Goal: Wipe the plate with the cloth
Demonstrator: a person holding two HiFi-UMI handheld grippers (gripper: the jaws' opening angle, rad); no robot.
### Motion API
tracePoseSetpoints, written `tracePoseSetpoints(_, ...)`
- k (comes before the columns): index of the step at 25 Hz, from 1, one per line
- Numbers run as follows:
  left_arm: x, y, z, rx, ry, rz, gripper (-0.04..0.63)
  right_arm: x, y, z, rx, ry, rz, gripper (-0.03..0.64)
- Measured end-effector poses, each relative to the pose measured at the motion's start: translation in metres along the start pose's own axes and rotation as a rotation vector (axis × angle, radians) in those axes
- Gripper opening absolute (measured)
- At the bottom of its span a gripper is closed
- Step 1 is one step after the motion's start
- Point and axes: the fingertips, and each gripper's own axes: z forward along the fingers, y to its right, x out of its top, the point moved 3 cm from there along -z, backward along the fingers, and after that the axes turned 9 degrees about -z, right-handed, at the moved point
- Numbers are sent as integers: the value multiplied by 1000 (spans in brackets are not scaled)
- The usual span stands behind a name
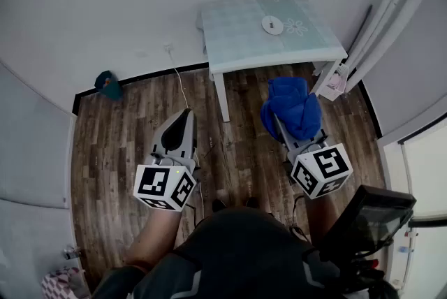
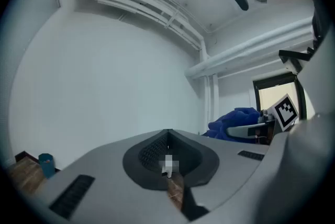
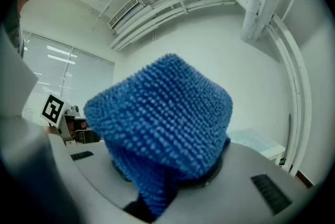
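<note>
A small white plate (image 1: 272,25) lies on a pale green table (image 1: 237,32) against the far wall. My right gripper (image 1: 281,117) is shut on a blue nubby cloth (image 1: 290,105), held level in front of the table's near edge; the cloth (image 3: 162,123) bulges over the jaws and hides the fingertips. My left gripper (image 1: 186,111) is shut with nothing in it, held level over the wooden floor, left of the table's front leg. In the left gripper view its jaws (image 2: 168,133) meet in one closed seam, and the cloth (image 2: 235,121) shows off to the right.
The table's white front leg (image 1: 222,96) stands between the two grippers. A white cable (image 1: 178,74) runs down the wall to the floor. A teal object (image 1: 107,84) sits by the skirting at left, a pink-white item (image 1: 335,84) right of the table. The table corner (image 3: 261,142) shows beyond the cloth.
</note>
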Motion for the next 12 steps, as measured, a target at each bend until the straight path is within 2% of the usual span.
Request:
tracePoseSetpoints(4, 3, -3, -2, -21, 0, -3, 9, 1, -3, 6, 0, 2, 0, 98)
tracePoseSetpoints(9, 5, -12, -1, -33, -4, -10, 9, 6, -8, 14, 27, 29, 48, 100)
tracePoseSetpoints(12, 5, -22, 1, -40, -4, -24, 9, 6, -14, 21, 11, 17, 29, 100)
